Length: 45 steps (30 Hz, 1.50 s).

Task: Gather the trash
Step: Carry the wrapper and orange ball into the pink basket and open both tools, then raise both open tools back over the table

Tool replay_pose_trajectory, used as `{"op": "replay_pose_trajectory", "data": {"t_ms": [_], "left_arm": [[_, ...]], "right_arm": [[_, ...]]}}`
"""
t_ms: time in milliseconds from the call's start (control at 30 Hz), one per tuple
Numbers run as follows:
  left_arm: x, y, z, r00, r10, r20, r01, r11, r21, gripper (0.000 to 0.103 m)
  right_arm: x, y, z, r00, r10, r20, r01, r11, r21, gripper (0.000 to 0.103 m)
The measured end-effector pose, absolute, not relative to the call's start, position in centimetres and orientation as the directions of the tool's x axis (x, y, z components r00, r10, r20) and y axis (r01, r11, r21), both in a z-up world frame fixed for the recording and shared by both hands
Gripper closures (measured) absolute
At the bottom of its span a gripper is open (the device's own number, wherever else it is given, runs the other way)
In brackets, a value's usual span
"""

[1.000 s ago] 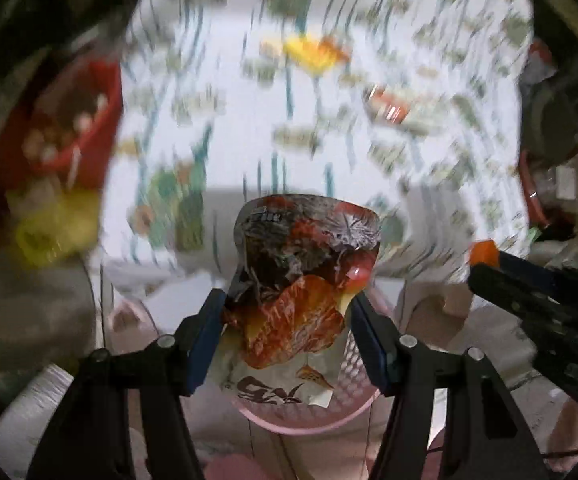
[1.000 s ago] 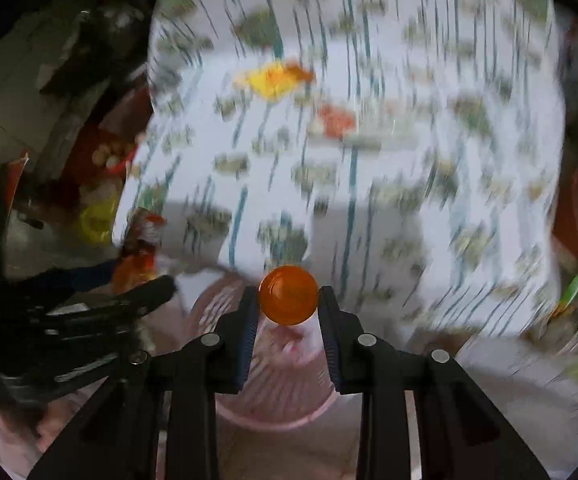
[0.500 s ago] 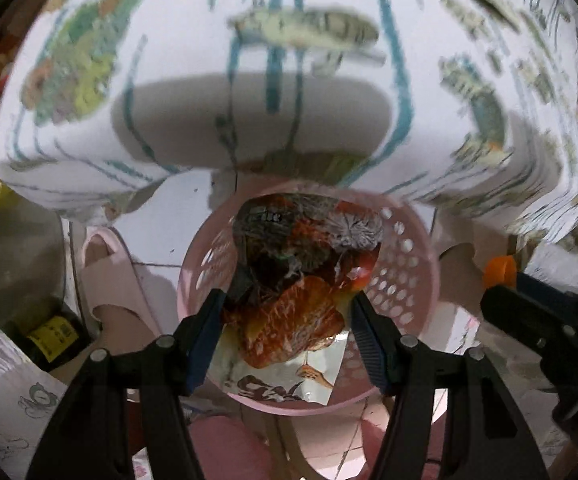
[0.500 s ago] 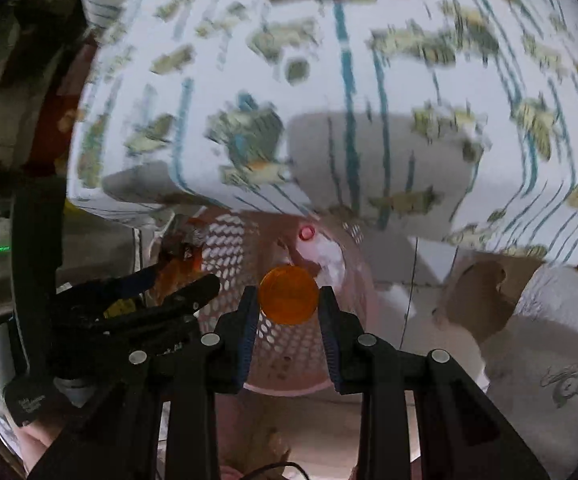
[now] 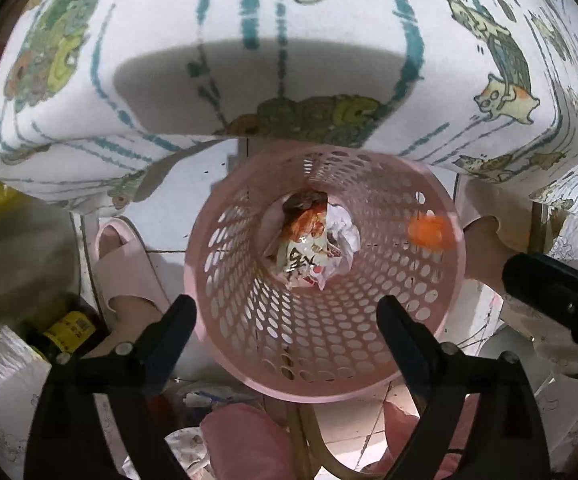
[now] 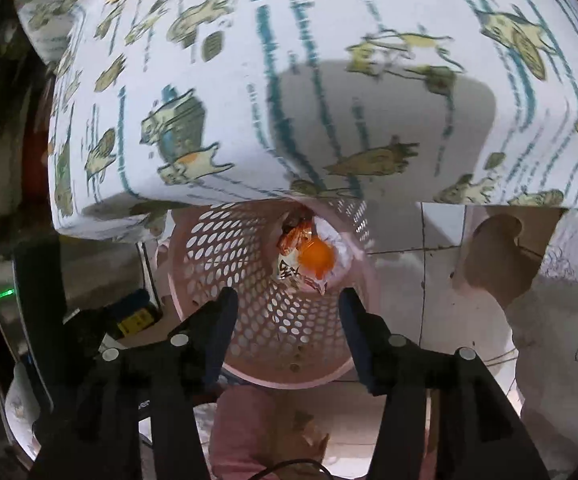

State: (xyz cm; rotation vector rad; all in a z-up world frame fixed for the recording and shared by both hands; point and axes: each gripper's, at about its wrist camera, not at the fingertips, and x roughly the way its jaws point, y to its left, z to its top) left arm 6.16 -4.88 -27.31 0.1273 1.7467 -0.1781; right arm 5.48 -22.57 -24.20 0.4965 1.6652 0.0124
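Left gripper [image 5: 285, 312] points down over pink perforated basket [image 5: 445, 312]; jaws have just been opening, spread wide, nothing between them. Right gripper [image 6: 287, 312], also above the basket, jaws likewise just opening, empty. Snack wrapper [image 5: 303, 248] lies at basket bottom on crumpled white paper [image 5: 345, 232]. Orange ball [image 6: 317, 258], blurred, is inside the basket above the wrapper. Basket stands on tiled floor [image 6: 401, 232], partly under patterned tablecloth [image 5: 289, 52]. Pink slipper [image 5: 125, 264] just beside basket.
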Motion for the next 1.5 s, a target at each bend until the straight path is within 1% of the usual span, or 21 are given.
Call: {"op": "replay_pose_trajectory", "data": {"t_ms": [100,233,400,533,700,767,867,900,933,967,1033,1167,1333,1400,1500], "left_arm": [[6.4,-4.7,-26.5,-0.157,-0.009,-0.988,0.183,0.982,-0.038,0.013],[6.6,-4.5,-25.1,-0.105,0.005,-0.994,0.183,0.983,-0.015,0.013],[7.0,-4.6,-21.2,0.017,-0.014,-1.0,0.191,0.981,-0.011,0.013],[7.0,-4.2,-17.0,0.177,0.011,-0.984,0.2,0.979,0.047,0.013],[6.9,-3.2,-12.8,0.307,-0.028,-0.951,0.169,0.985,0.026,0.013],[6.8,-2.8,-11.1,0.378,-0.024,-0.925,0.153,0.988,0.037,0.013],[6.4,-2.1,-8.4,0.507,-0.032,-0.861,0.137,0.99,0.044,0.013],[6.1,-2.1,-7.5,0.559,-0.034,-0.828,0.134,0.99,0.05,0.011],[5.7,-2.2,-6.5,0.612,-0.033,-0.79,0.132,0.989,0.061,0.004],[5.4,-2.2,-5.6,0.656,-0.033,-0.754,0.129,0.989,0.068,0.001],[4.9,-2.0,-4.3,0.713,-0.041,-0.7,0.125,0.99,0.068,0.0],[4.4,-1.7,-2.8,0.774,-0.071,-0.63,0.12,0.992,0.036,0.0],[3.7,-1.0,-1.3,0.838,-0.039,-0.545,0.059,0.998,0.018,0.0],[3.4,-0.7,-0.8,0.854,-0.021,-0.519,0.039,0.999,0.024,0.0],[3.3,-0.6,-0.4,0.858,-0.023,-0.513,0.035,0.999,0.015,0.0]], "right_arm": [[5.5,-22.6,-23.8,-0.054,0.331,-0.942,0.307,0.903,0.3,0.048],[5.4,-22.7,-22.7,-0.018,0.287,-0.958,0.284,0.92,0.27,0.048],[5.7,-22.9,-19.6,0.089,0.209,-0.974,0.243,0.943,0.225,0.048],[5.9,-22.4,-16.9,0.184,0.142,-0.973,0.183,0.967,0.176,0.048],[5.7,-21.4,-13.5,0.317,0.05,-0.947,0.112,0.99,0.089,0.048],[5.6,-21.4,-12.2,0.367,0.015,-0.93,0.103,0.993,0.057,0.048],[5.7,-21.5,-11.0,0.416,-0.008,-0.909,0.104,0.994,0.039,0.047],[5.6,-21.6,-10.5,0.433,-0.024,-0.901,0.106,0.994,0.025,0.047],[5.4,-21.5,-10.2,0.445,-0.036,-0.895,0.106,0.994,0.013,0.047],[5.4,-21.5,-9.8,0.461,-0.052,-0.886,0.106,0.994,-0.004,0.047],[5.4,-21.3,-9.3,0.485,-0.073,-0.872,0.105,0.994,-0.025,0.047],[5.4,-21.5,-8.7,0.503,-0.059,-0.862,0.105,0.994,-0.007,0.046],[5.3,-21.5,-8.4,0.519,-0.056,-0.853,0.108,0.994,0.001,0.045],[5.1,-21.4,-8.1,0.533,-0.064,-0.843,0.107,0.994,-0.008,0.043],[4.8,-21.7,-7.0,0.555,-0.059,-0.83,0.105,0.994,-0.001,0.04]]}}
